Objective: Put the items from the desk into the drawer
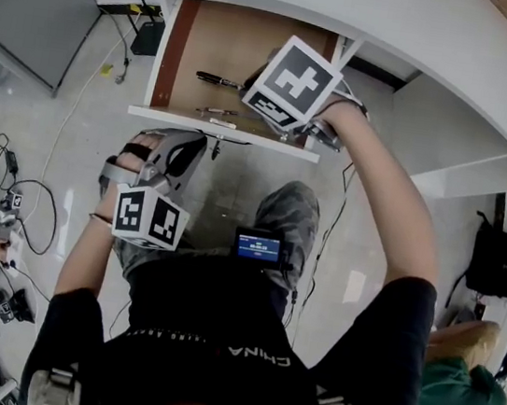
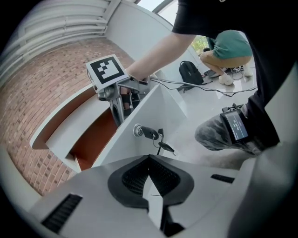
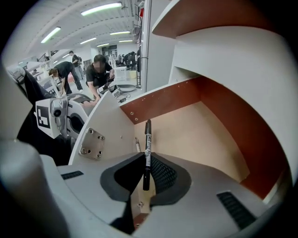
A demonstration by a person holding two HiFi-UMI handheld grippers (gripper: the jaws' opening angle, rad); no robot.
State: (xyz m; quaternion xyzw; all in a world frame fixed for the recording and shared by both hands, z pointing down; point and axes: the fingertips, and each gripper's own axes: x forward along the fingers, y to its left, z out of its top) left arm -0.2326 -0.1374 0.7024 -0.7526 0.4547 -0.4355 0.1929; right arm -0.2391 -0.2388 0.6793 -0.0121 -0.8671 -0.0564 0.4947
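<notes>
Between the jaws of the right gripper (image 3: 148,162) a black pen (image 3: 147,139) was clamped by its near end, its length running straight out ahead over the drawer (image 3: 205,135). Whether its far tip touched the floor could not be told. Just left of it a second pen (image 3: 138,145) lay along the foot of the front panel (image 3: 109,123). To the right, the pale drawer floor stretched open as far as the red-brown walls. Overhead, the white desk (image 3: 223,51) overhung the drawer's far part. Outside, the left gripper (image 2: 149,162) hung near the panel's outer face, jaws pressed together on nothing, facing the key (image 2: 145,132) in its lock.
</notes>
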